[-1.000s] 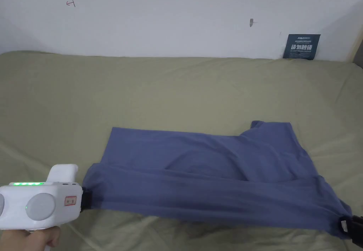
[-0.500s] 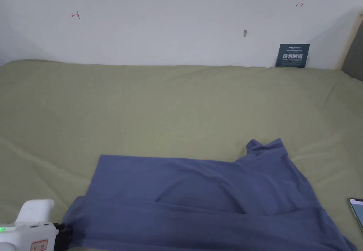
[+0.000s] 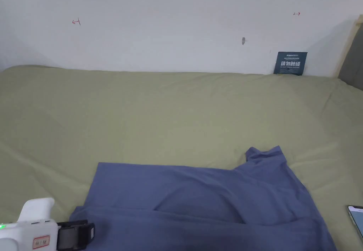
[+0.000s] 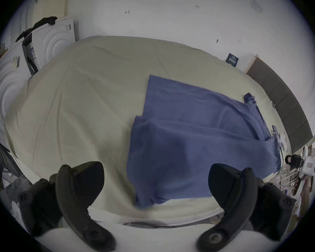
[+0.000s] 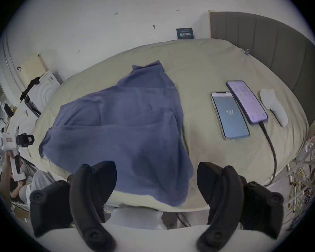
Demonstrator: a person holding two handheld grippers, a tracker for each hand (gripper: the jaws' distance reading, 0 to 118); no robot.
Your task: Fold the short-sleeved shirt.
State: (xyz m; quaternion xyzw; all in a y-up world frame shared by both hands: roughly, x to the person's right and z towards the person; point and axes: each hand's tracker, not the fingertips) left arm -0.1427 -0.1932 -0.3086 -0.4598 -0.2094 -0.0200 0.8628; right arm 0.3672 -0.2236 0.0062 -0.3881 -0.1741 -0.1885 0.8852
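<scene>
With both of my grippers pulled back off the near edge of the bed [image 3: 141,113], the blue shirt [image 3: 212,198] lies on the olive sheet toward the near edge, folded lengthwise with its near half laid over the far half, one short sleeve [image 3: 266,154] poking out toward the wall at the right end. My left gripper [image 4: 155,185] has its jaws spread wide with nothing between them, hanging just off the shirt's left end; from the head view its black tip [image 3: 76,234] sits close beside the cloth's corner without touching. My right gripper [image 5: 156,179] is likewise released, its jaws apart above the shirt's right near corner, and I can see no cloth pinched in them. To the right of the shirt, two phones [image 5: 229,115] lie side by side with lit screens, the farther one plugged into a dark cable [image 5: 271,146], and a white sock [image 5: 273,106] rests just beyond them by the grey headboard [image 5: 262,43]. A small dark card [image 3: 290,63] with white printed lettering leans against the wall at the bed's far edge; I cannot make out its words. Small red pen marks [image 3: 76,22] dot the white wall, too small for me to read.
</scene>
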